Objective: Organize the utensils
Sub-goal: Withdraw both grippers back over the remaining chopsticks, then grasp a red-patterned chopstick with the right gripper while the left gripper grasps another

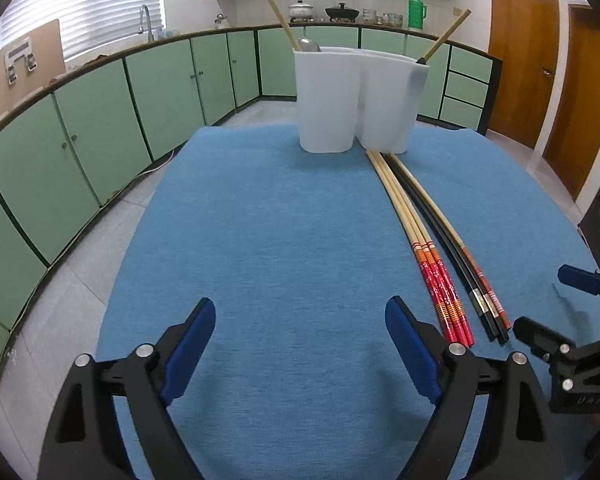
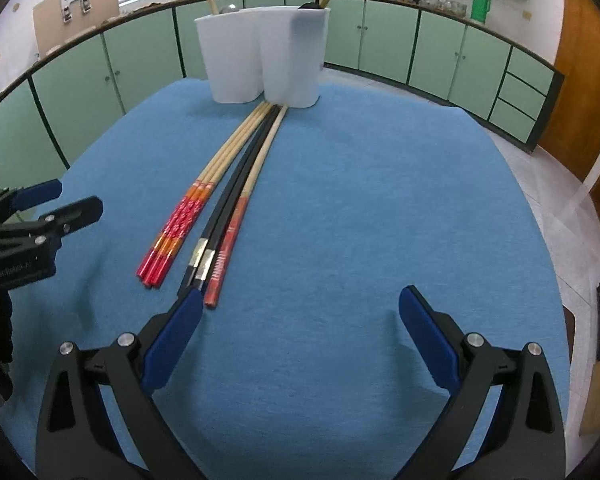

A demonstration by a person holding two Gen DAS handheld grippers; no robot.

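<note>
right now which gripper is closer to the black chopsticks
Right. The right gripper has its left finger almost at the black chopsticks' near ends; the left gripper sits further left, past the red chopsticks.

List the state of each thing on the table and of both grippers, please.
Left gripper: jaws open, empty.
Right gripper: jaws open, empty.
Red-handled chopsticks: lying flat, bundled.
Black chopsticks: lying flat beside them.
White utensil holder: upright, holding two long-handled utensils.
</note>
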